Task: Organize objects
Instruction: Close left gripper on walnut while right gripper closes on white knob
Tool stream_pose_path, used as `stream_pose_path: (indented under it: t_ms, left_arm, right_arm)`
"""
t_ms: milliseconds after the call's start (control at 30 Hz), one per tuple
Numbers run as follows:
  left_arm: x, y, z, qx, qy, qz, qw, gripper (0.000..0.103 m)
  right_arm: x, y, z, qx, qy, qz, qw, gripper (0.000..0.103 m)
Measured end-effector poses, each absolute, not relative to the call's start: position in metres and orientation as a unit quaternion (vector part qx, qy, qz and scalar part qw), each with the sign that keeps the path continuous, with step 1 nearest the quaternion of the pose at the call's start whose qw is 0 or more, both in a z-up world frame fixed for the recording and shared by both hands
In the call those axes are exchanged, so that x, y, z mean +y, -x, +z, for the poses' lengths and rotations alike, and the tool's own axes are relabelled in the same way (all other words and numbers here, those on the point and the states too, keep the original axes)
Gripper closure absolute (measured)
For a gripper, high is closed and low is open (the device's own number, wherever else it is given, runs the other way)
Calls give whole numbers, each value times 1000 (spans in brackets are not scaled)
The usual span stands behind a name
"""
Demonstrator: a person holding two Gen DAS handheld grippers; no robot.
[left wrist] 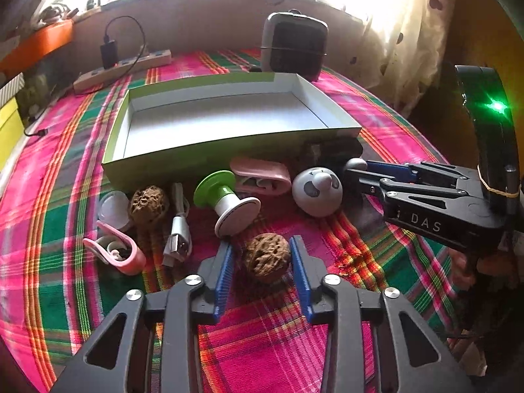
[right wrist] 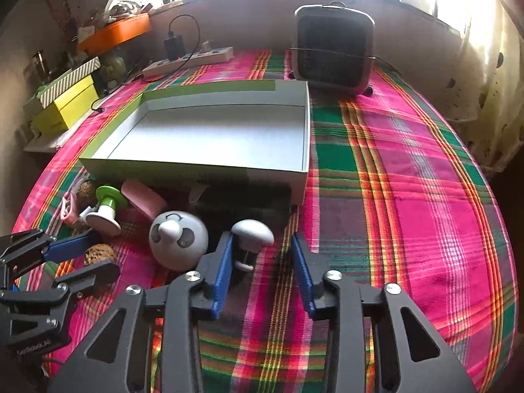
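Plaid woven cloth; open jaws flank wrinkled walnut.

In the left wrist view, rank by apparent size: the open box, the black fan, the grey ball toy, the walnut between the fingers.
1. open box
2. black fan
3. grey ball toy
4. walnut, close to the ball toy; nearness makes it unsure.

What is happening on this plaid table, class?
A person holds tongs in each hand. The left tongs sit open around a brown walnut, not yet clamped. The right tongs are open by a small grey mushroom-shaped knob. The green-sided box holds nothing yet; the other trinkets lie in front of it.
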State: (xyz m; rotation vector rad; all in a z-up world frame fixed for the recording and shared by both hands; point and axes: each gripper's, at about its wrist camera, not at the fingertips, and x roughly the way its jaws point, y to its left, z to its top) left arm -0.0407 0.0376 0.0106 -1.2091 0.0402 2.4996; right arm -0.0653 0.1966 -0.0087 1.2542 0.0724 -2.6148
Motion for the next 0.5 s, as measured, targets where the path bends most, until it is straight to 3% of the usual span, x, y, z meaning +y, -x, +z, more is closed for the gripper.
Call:
stream_pose_path:
  t_ms: [67, 500]
  left_arm:
    - [37, 41, 11, 14, 428, 885, 183, 76]
    - [37, 41, 13, 13, 424, 886, 186, 76]
  right_arm:
    - [196, 65, -9, 26, -429, -895, 122, 78]
    - [196, 62, -9, 23, -428, -895, 123, 78]
